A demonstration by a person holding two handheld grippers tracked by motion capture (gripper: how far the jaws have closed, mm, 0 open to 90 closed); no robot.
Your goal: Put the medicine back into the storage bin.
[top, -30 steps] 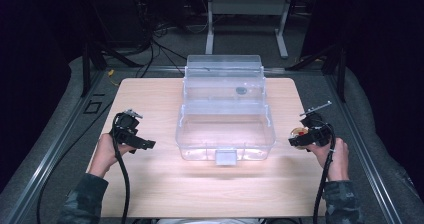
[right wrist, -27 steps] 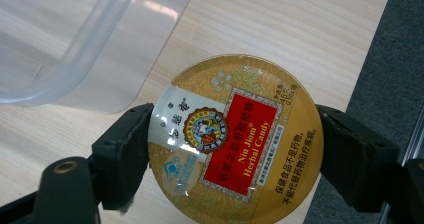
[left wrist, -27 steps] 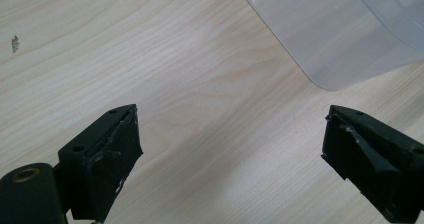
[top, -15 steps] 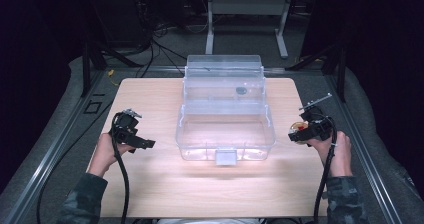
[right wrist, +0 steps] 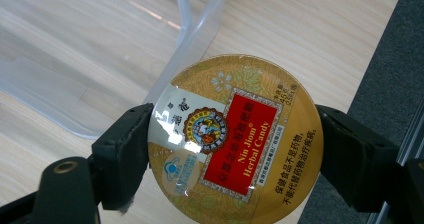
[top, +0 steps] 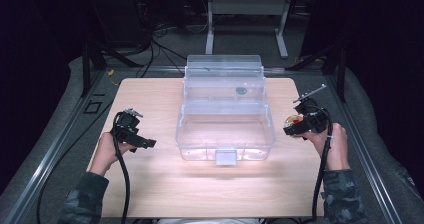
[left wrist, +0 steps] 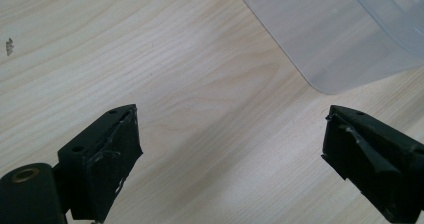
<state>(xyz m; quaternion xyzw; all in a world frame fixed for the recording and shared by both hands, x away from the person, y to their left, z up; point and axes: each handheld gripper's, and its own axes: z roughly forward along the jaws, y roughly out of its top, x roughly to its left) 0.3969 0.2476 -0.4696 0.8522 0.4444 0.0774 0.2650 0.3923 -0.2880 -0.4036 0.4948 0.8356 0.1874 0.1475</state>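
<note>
Right gripper (top: 295,126) has its jaws clamped on a round candy tin (right wrist: 235,136), held flat above the bench (top: 150,184) edge, just right of the clear plastic box (top: 225,119). The box lid is up and the tub looks bare, so pickup is done and placing inside is left. Left gripper (top: 142,143) hovers low, jaws spread wide, nothing between them.
</note>
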